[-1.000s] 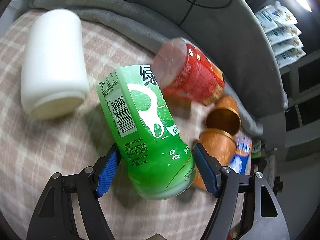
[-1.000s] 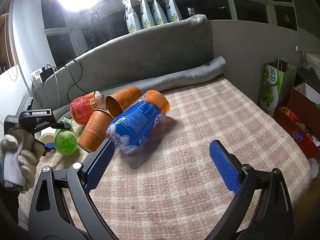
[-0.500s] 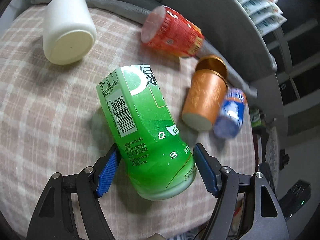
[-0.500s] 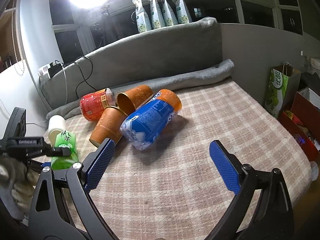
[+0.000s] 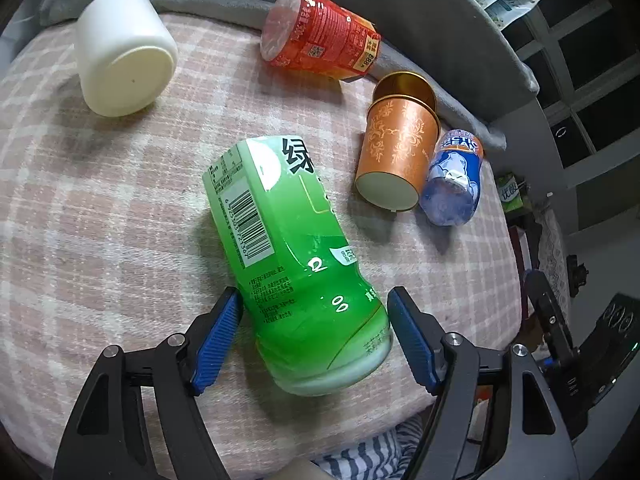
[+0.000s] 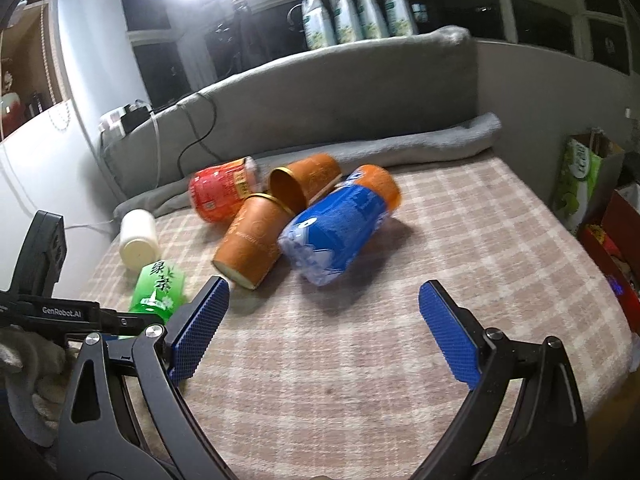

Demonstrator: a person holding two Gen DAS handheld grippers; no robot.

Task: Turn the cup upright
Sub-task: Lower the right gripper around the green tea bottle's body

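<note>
- Green cup sits between the blue pads of the left gripper, held tilted over the plaid blanket; left pad touches its side, right pad is at its rim edge, so the gripper is clamped on it.
- Cup's wide closed end faces the camera, narrow end points away and down toward the blanket; whether that end touches the blanket I cannot tell.
- In the right wrist view the same green cup shows at the left edge of the blanket, just behind the left gripper's black frame.
- Right gripper is wide apart, nothing between its pads, hovering over bare blanket.
- White cup lies on its side at far left, well apart from the green one.
- Red cup lies on its side against the grey rolled towel.
- Two orange cups lie on their sides touching each other: near orange cup with base toward the camera, far orange cup with open mouth showing.
- Blue cup lies just beside the near orange cup, touching it.
- Grey sofa back runs behind the pile.
</note>
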